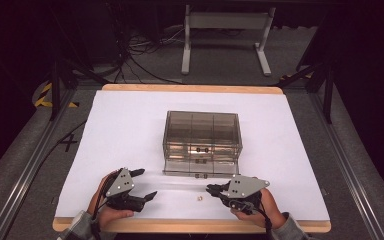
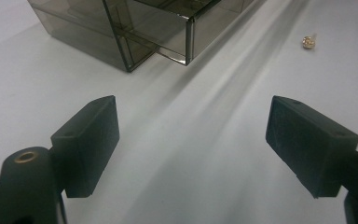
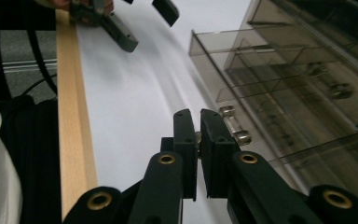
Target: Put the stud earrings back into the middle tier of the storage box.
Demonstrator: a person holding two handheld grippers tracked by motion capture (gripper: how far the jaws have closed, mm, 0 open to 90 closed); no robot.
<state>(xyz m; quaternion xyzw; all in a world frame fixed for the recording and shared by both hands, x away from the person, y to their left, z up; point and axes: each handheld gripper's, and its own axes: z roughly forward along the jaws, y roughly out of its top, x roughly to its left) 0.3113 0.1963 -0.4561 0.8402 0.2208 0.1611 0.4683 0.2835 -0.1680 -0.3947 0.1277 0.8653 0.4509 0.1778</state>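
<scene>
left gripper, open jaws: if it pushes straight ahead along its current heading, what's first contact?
Probably the smoky clear drawer box: in the left gripper view the left gripper points along bare white table toward the corner of the pulled-out bottom drawer. The small gold bit sits off to the right. Depth is unclear.

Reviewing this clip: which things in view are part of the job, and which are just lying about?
Part of the job:
- drawer box, its bottom drawer pulled out
- small gold piece on the table
- right gripper, jaws shut
- left gripper, jaws open

Lying about:
- white stand on the floor behind
- cables
- striped tape
</scene>
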